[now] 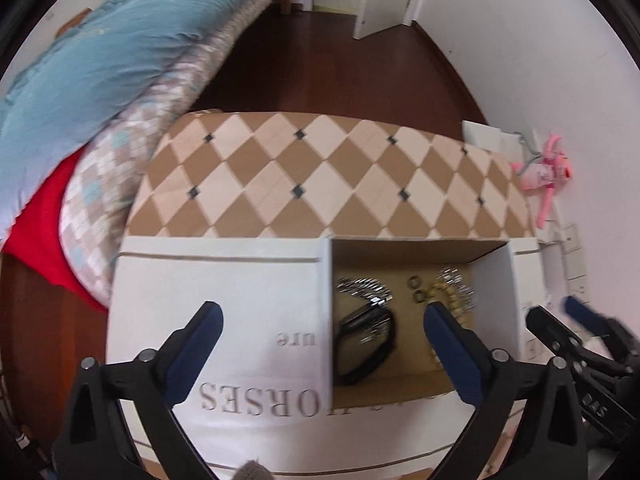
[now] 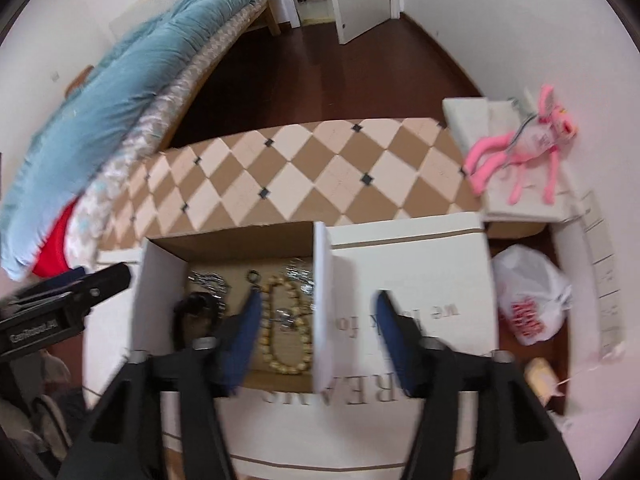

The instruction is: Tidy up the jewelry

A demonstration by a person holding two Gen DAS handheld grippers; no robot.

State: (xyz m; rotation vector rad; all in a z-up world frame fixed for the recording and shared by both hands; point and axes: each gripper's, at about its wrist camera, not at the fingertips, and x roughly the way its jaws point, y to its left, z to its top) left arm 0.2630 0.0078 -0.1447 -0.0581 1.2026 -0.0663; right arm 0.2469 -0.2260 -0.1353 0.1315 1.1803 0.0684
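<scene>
A white cardboard box (image 1: 224, 292) with grey lettering stands on the checkered table, its two top flaps parted. Inside lie a black bracelet (image 1: 366, 352), silver chains (image 1: 362, 286), small rings (image 1: 416, 288) and a beaded piece. In the right wrist view the box (image 2: 412, 264) holds a cream bead necklace (image 2: 286, 328), silver chains (image 2: 208, 280) and the dark bracelet (image 2: 196, 304). My left gripper (image 1: 324, 312) is open and empty above the left flap's edge. My right gripper (image 2: 318, 308) is open and empty, straddling the upright right flap (image 2: 322, 300).
The table has a brown and cream diamond-pattern top (image 1: 320, 176). A bed with a blue quilt (image 1: 104, 56) lies to the left. A pink plush toy (image 2: 528, 140) lies on white boxes at the right. A white plastic bag (image 2: 528, 300) sits on the floor right of the box.
</scene>
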